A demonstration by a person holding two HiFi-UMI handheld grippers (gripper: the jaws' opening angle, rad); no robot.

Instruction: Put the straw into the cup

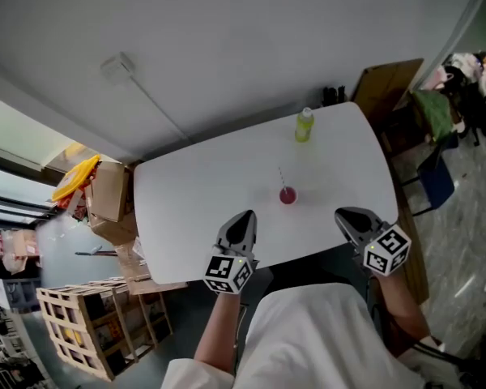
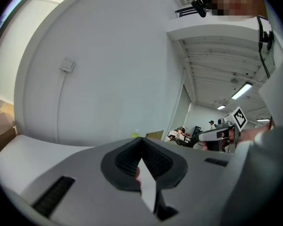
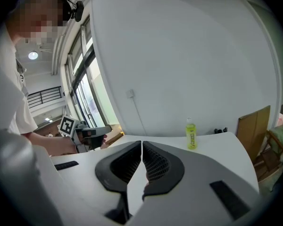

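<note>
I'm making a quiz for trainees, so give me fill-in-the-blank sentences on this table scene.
1. The straw stands in the ___ cup.
2. The left tongs and right tongs are both ___, with nothing between them.
3. The bottle stands ___ from both tongs than the cup does.
Missing words: red; shut; farther.

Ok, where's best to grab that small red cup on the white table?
Take the small red cup by its side wall, coming in level from the person's side with the jaws opened around it. A thin straw sticks up out of it, so a top grasp would probably knock that.
</note>
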